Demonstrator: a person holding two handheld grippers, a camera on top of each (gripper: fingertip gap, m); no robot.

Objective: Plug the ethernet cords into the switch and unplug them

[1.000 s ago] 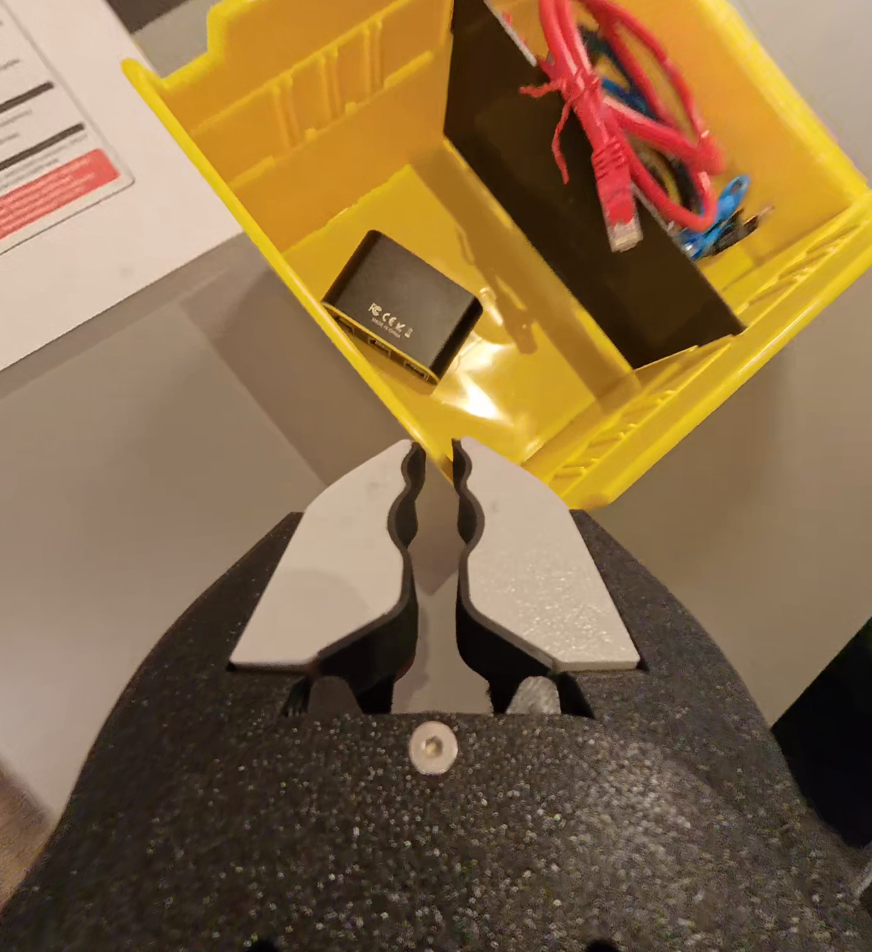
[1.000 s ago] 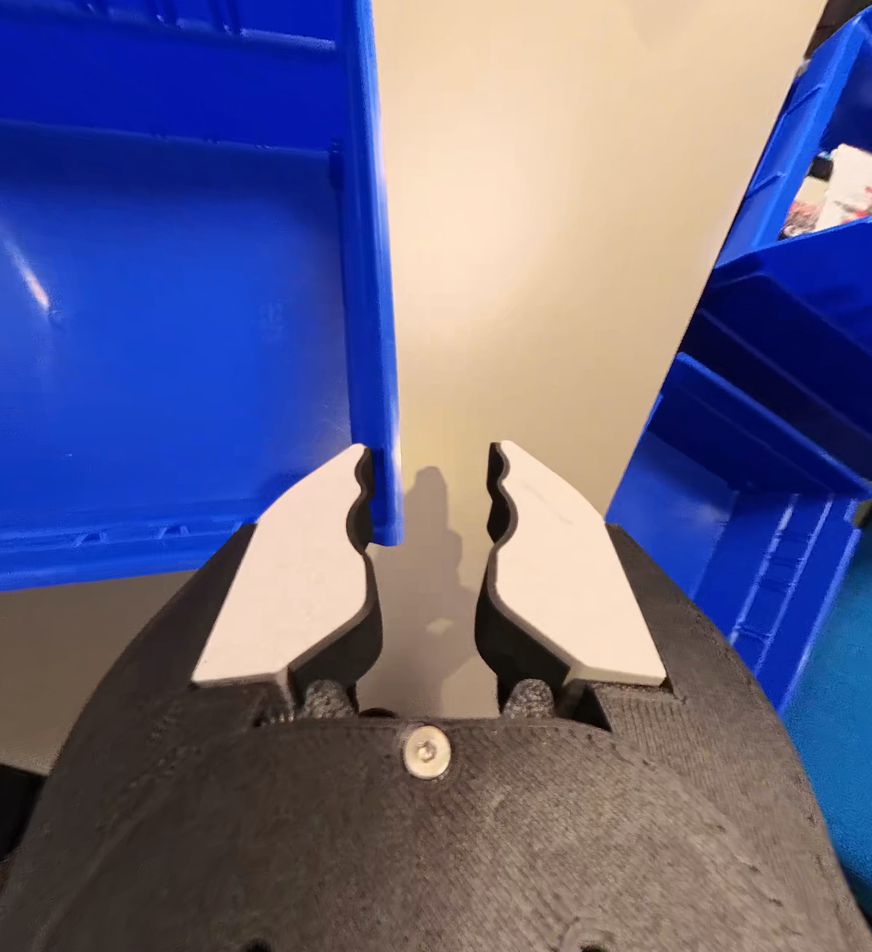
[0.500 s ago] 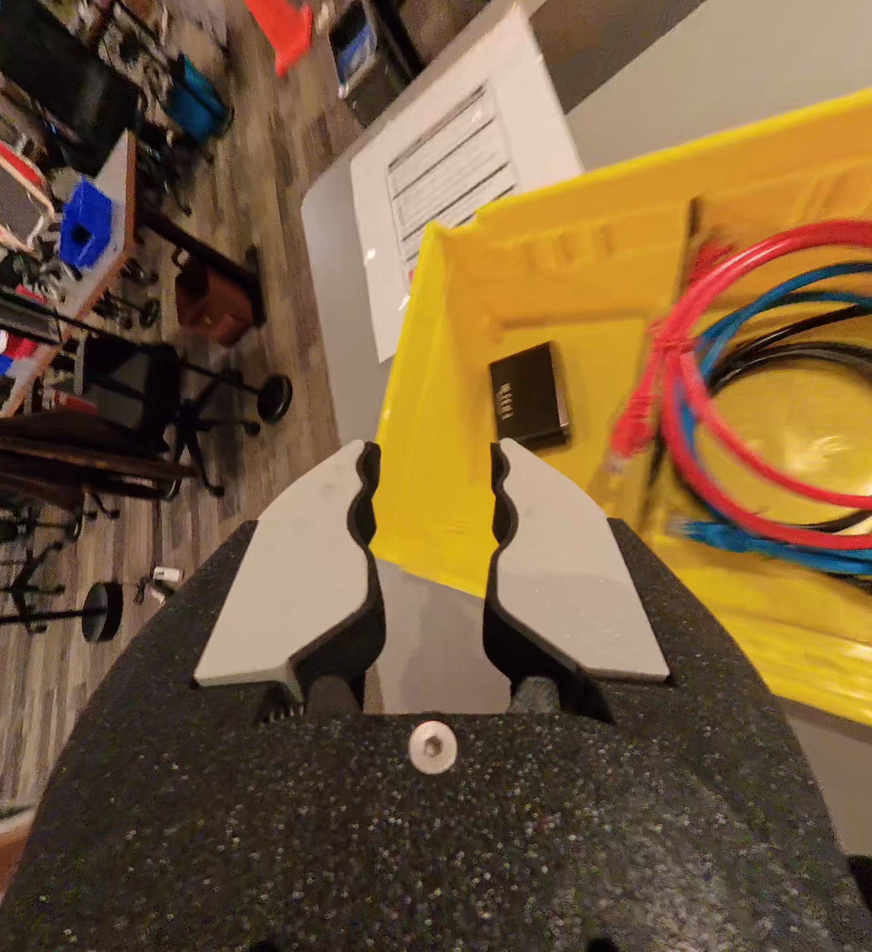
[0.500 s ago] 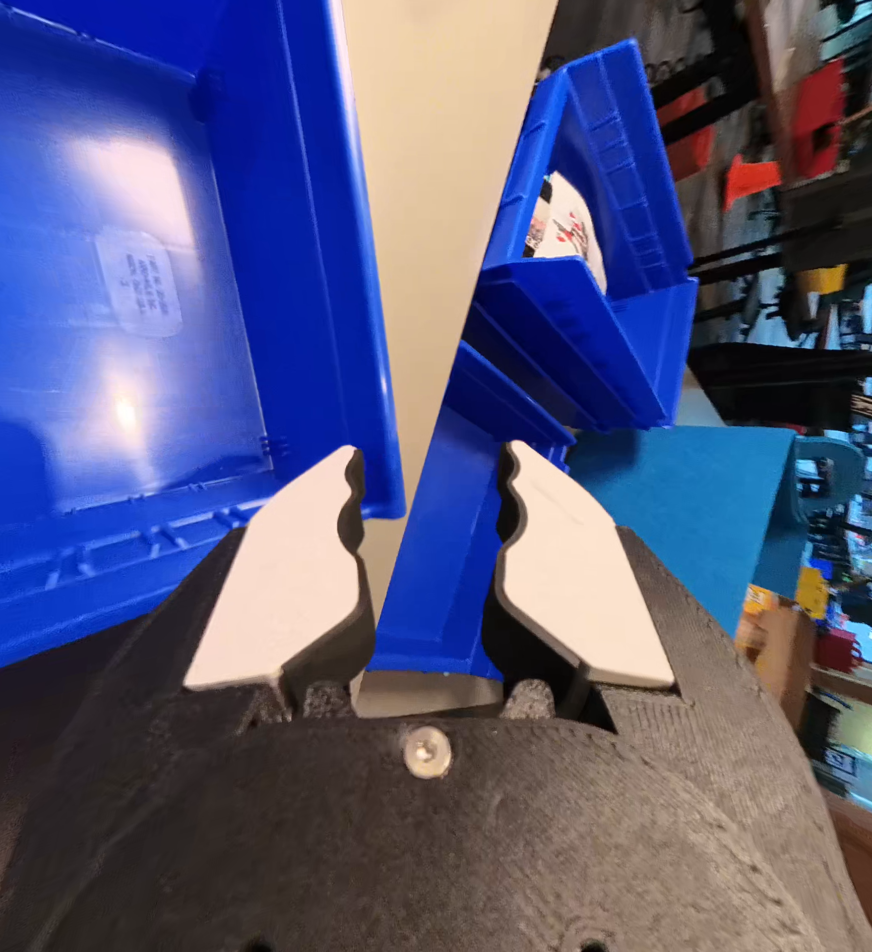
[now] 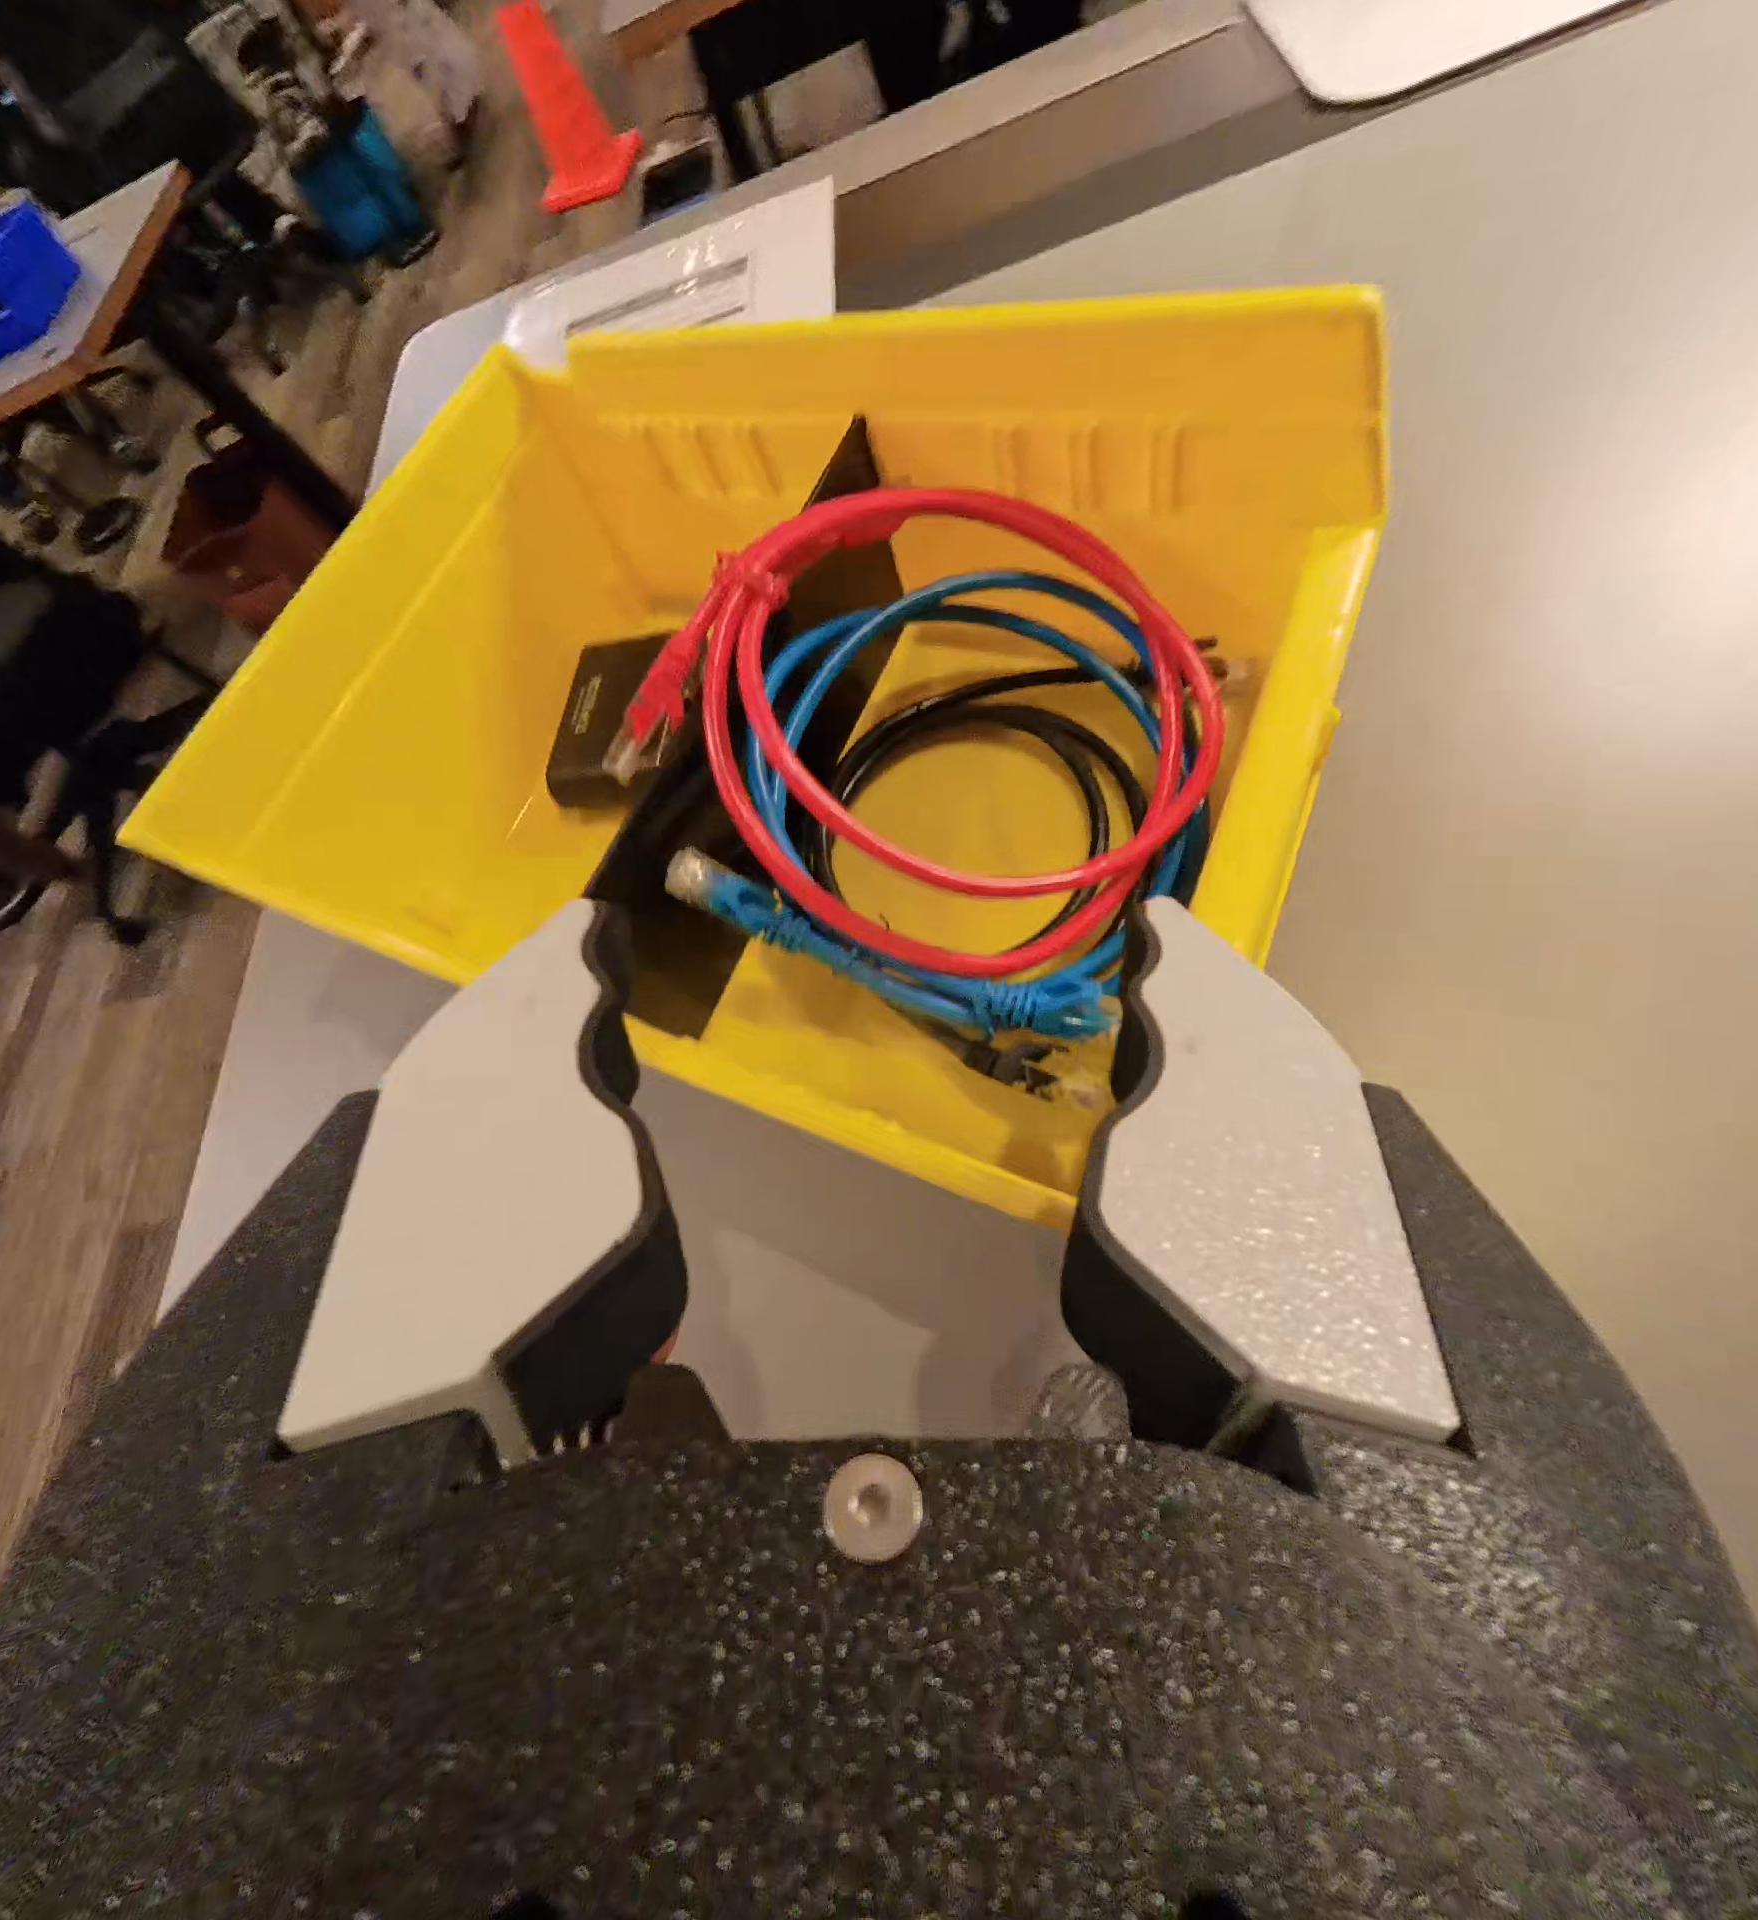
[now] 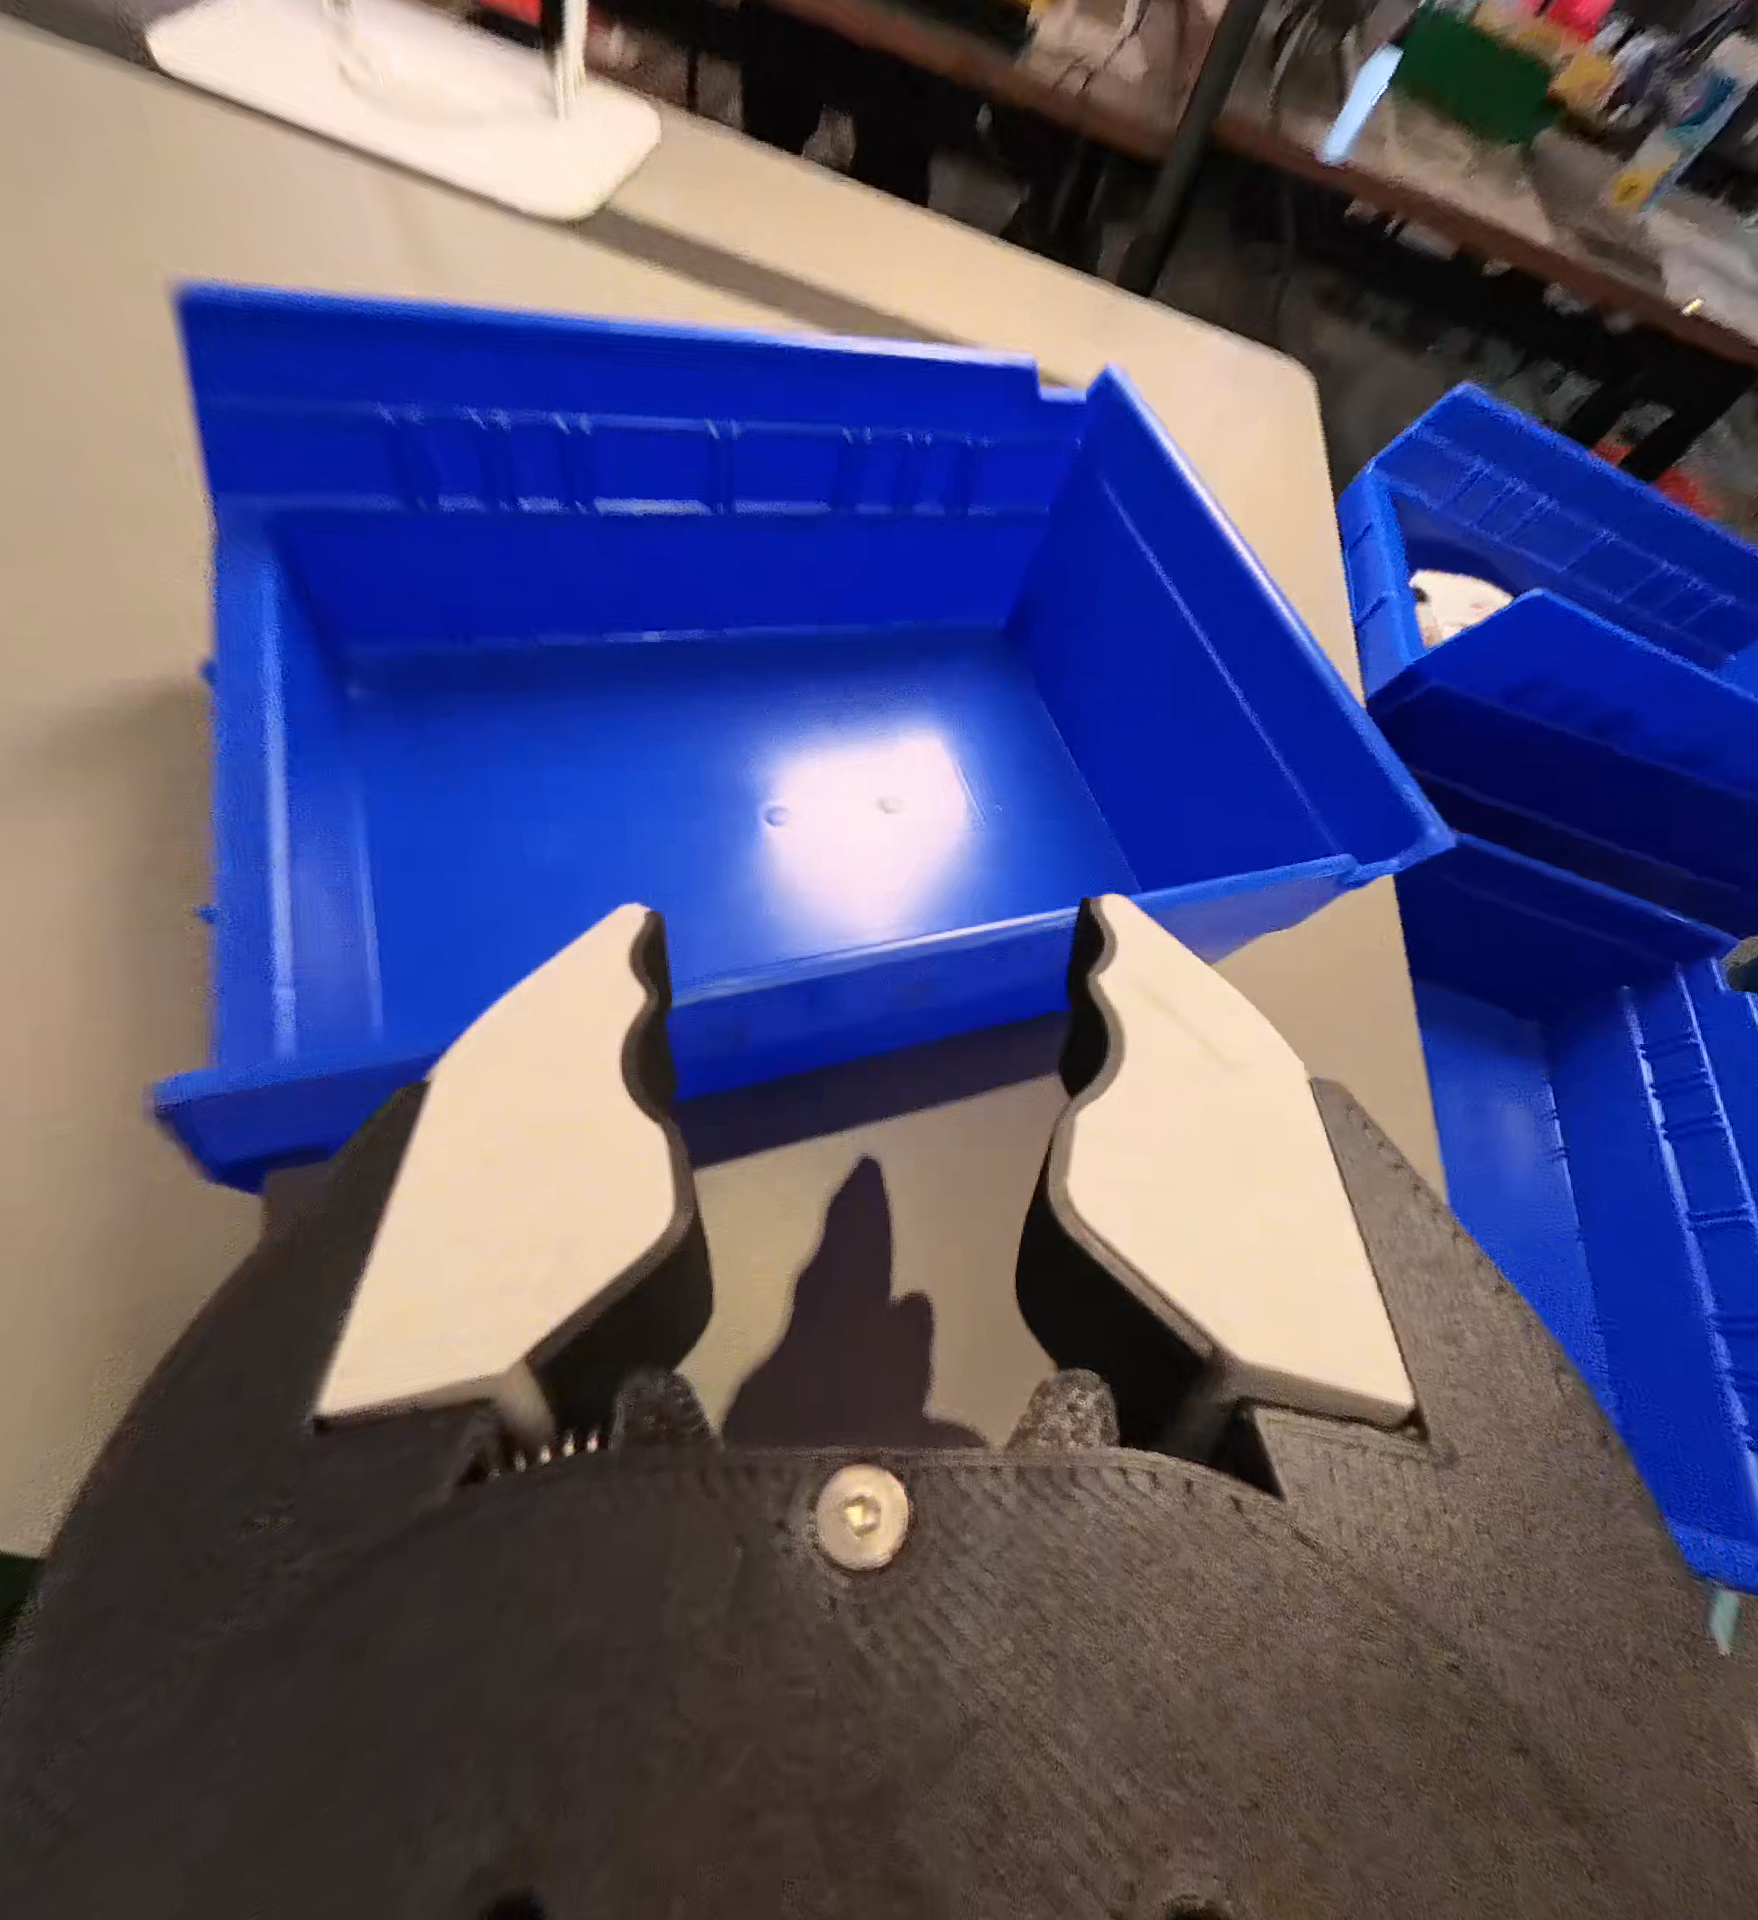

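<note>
Workshop clutter behind, pale table (image 5: 1581,623) up front. Left wrist view: left gripper (image 5: 864,935) spread wide, holding nothing, hanging just short of a yellow bin (image 5: 355,727). A black divider (image 5: 667,966) splits it: black switch (image 5: 594,727) on one side, coiled red cord (image 5: 958,509), blue cord (image 5: 854,966) and black cord (image 5: 1093,769) on the other. Cords look light and floppy, so I'd grab the stiff plug boot, not the loop. Right wrist view: right gripper (image 6: 864,925) also wide open and empty, near an empty blue bin (image 6: 646,582).
</note>
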